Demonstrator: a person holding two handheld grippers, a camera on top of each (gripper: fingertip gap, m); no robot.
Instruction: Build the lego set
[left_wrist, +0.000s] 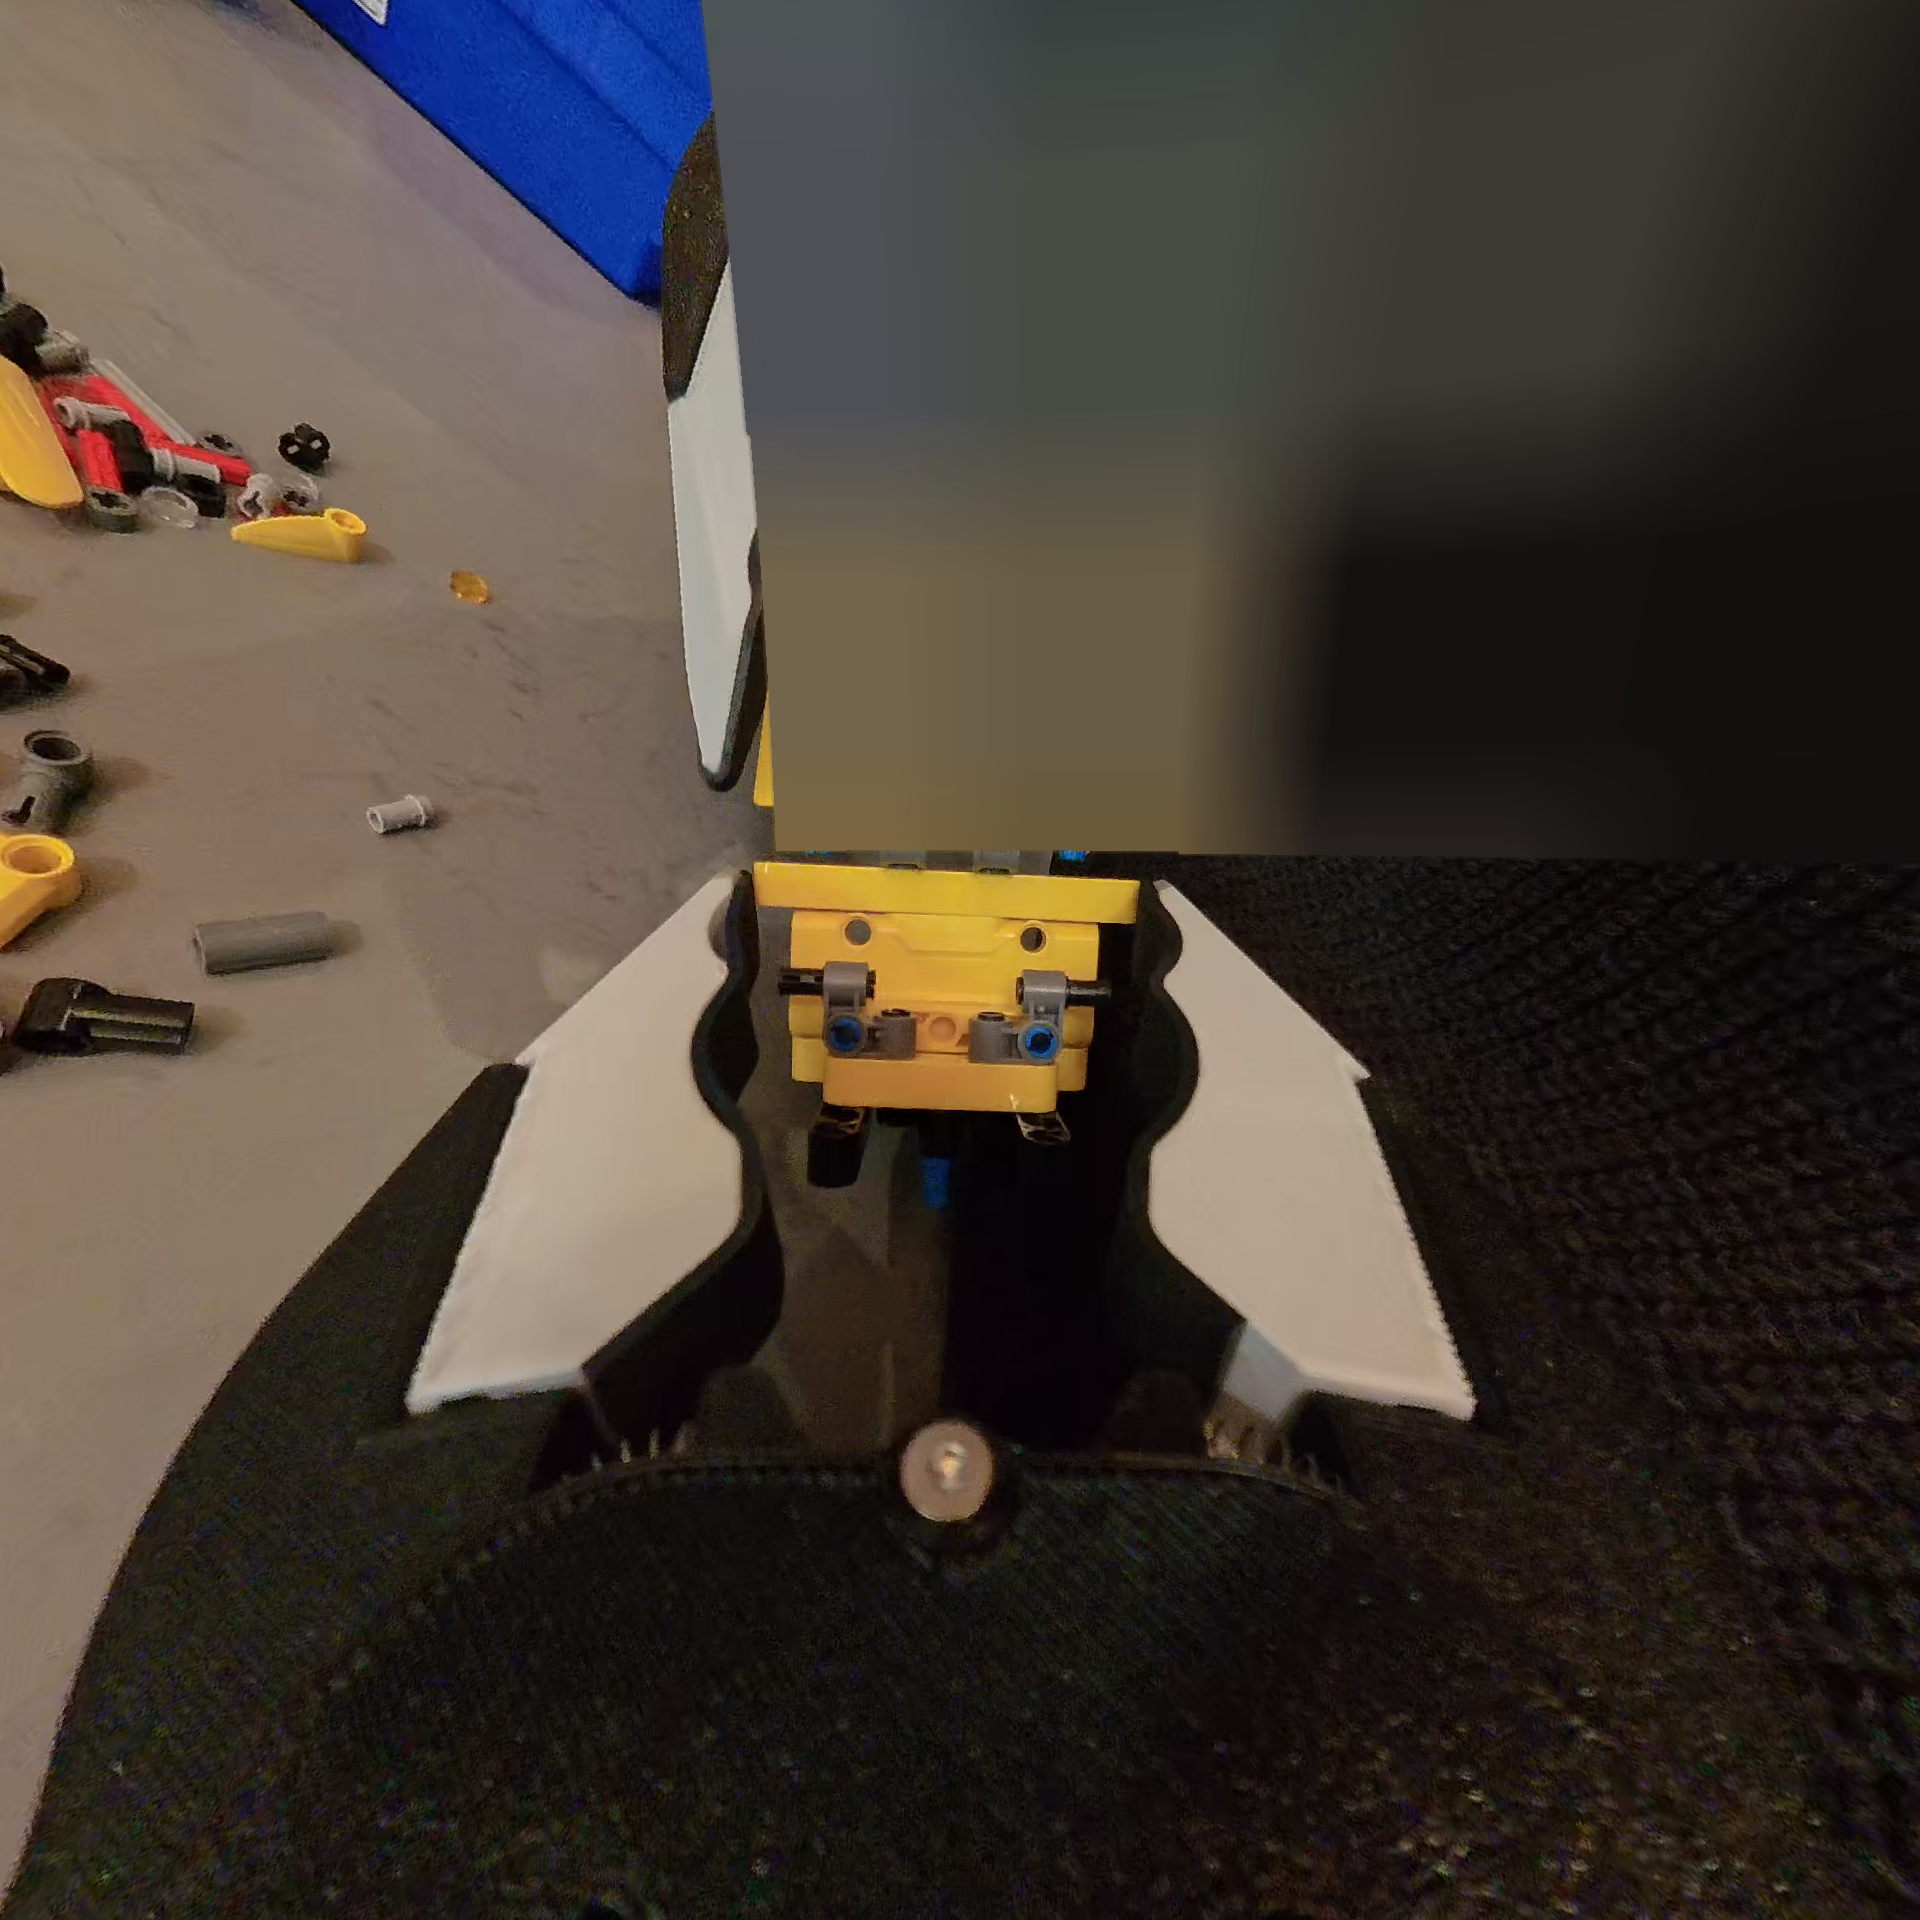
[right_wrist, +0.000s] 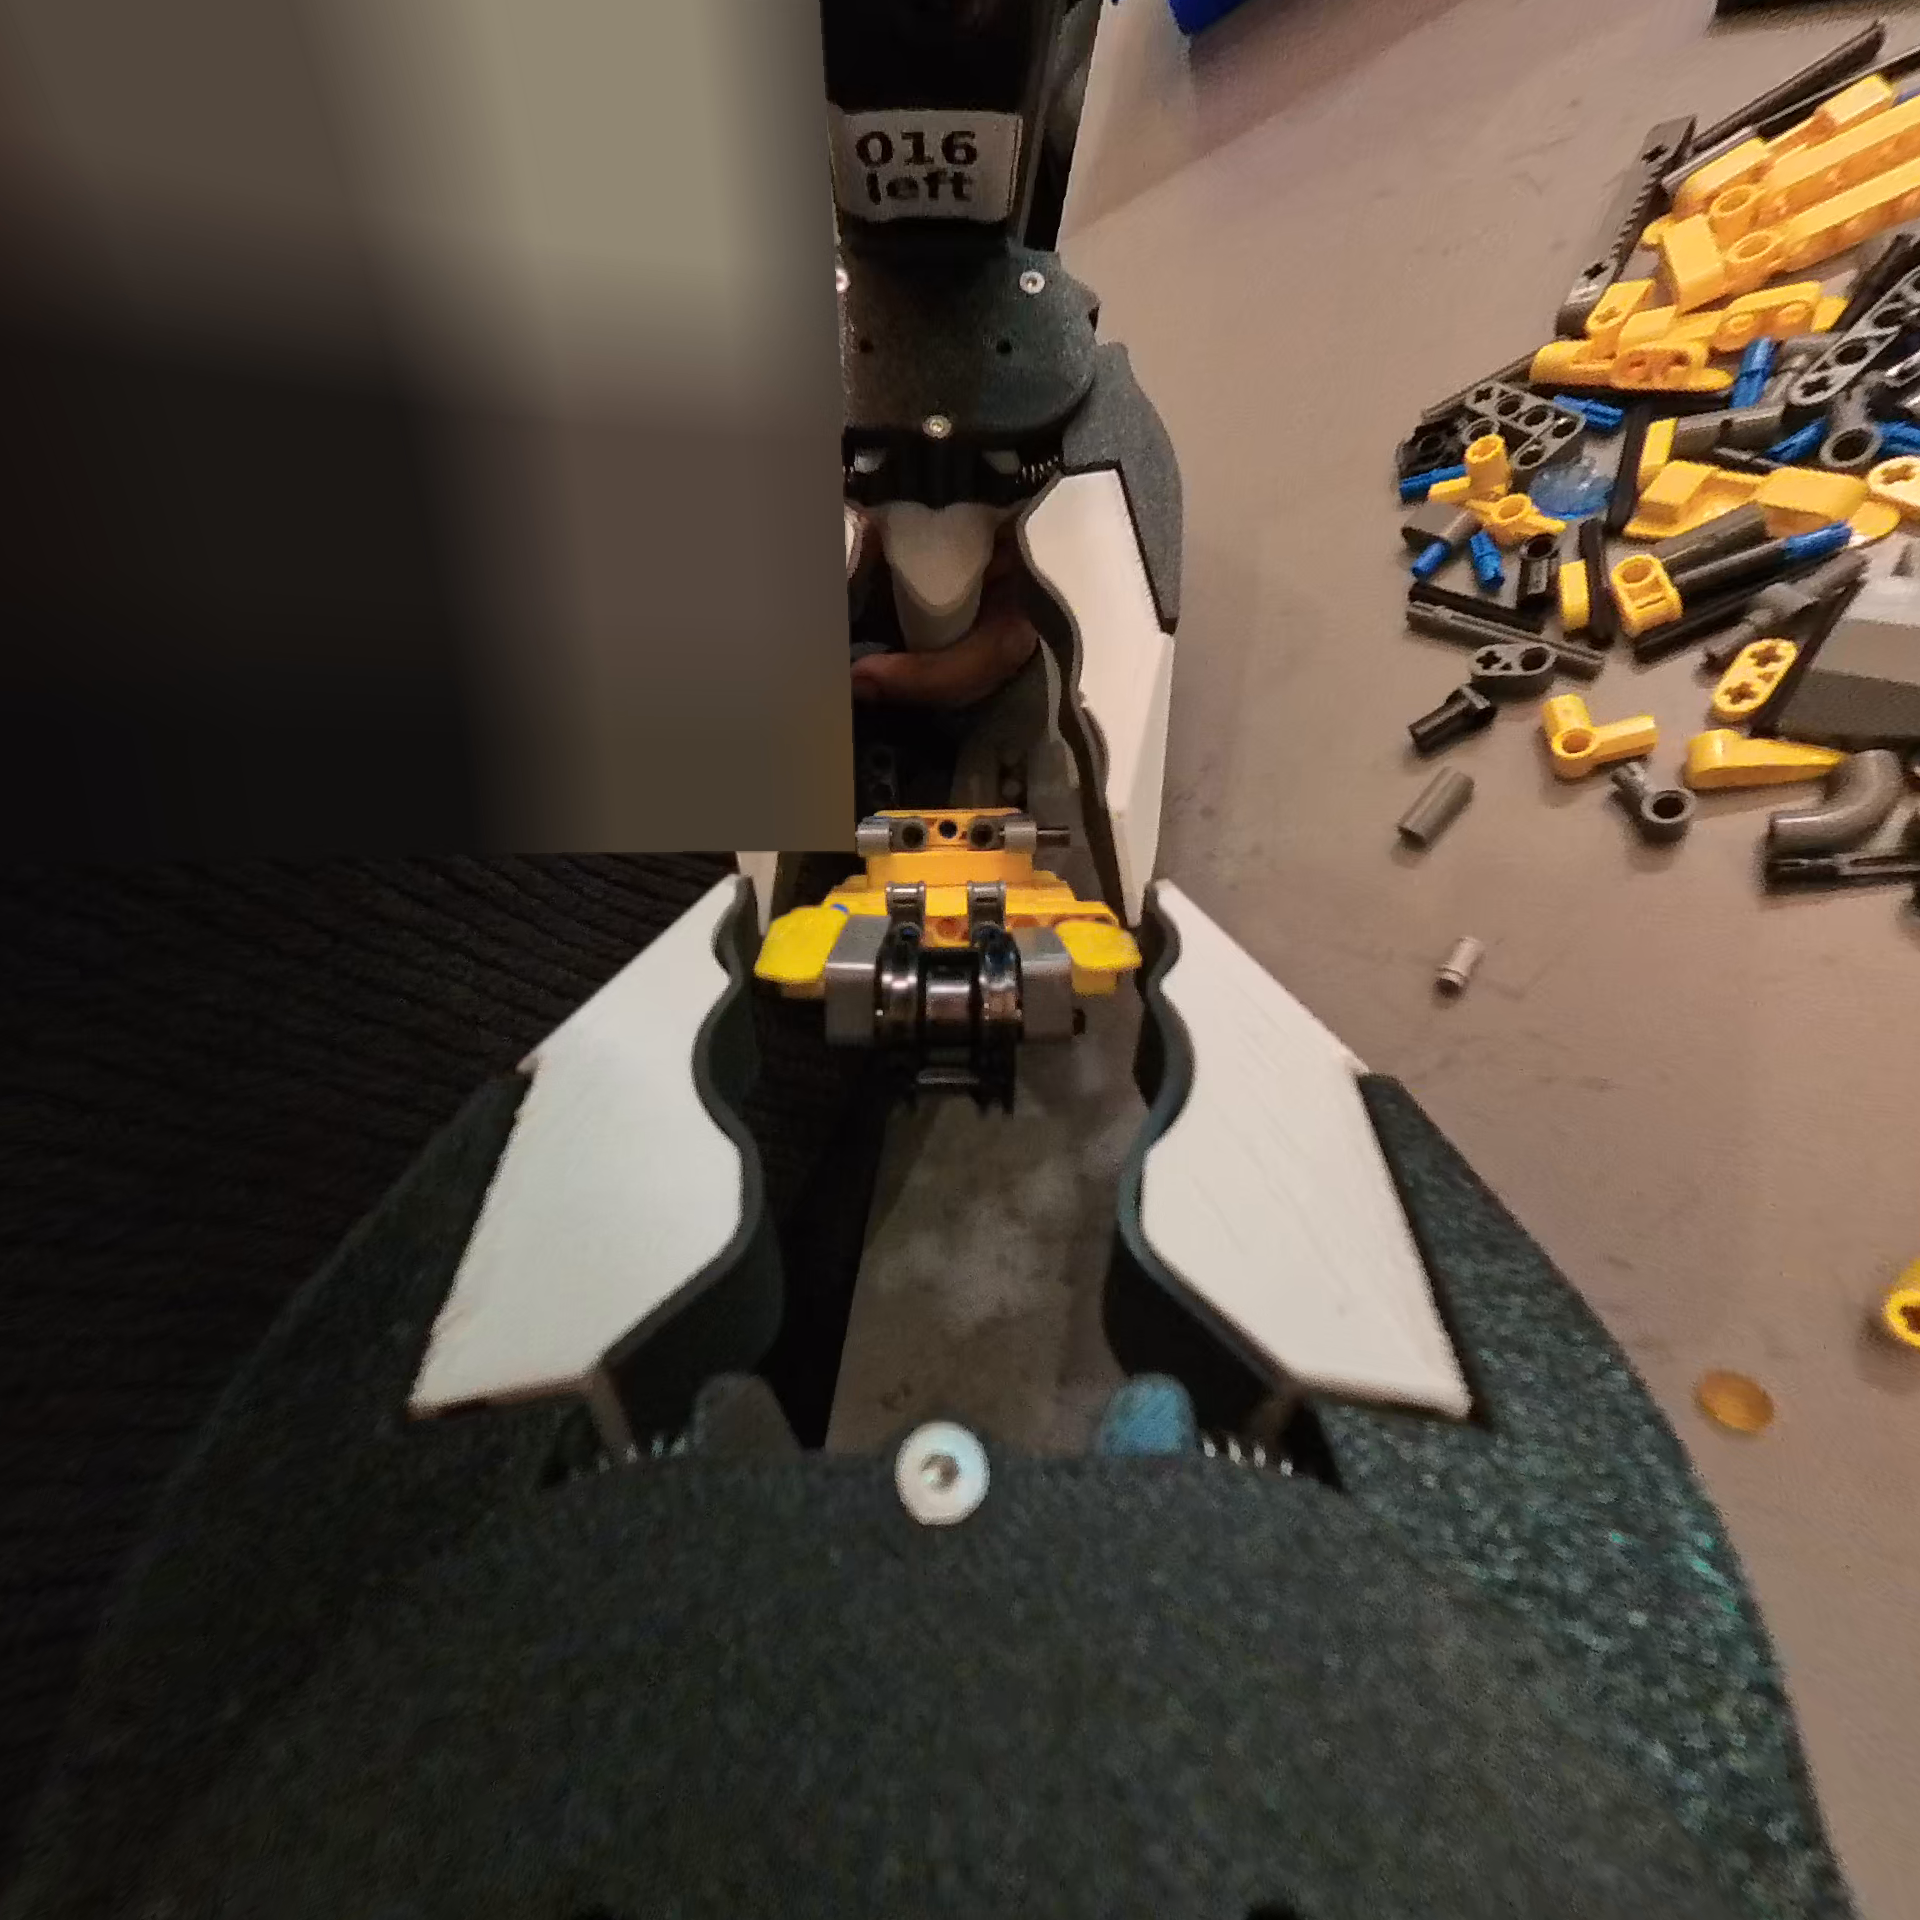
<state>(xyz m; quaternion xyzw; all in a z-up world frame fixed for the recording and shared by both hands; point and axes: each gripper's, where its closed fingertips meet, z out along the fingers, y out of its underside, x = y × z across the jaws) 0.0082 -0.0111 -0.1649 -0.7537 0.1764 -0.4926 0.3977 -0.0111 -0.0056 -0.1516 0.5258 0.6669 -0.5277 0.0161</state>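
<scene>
My left gripper and my right gripper face each other above the grey table, and the yellow toy model sits between the fingertips of both, each pair closed on it from opposite ends. From the right I see the model's grey and black end nearest me, with the left gripper's body straight beyond it. Loose toy parts lie scattered well apart on the table, a small grey tube nearer

Left hand-held gripper and right hand-held gripper face each other, jaws partly closed.
</scene>
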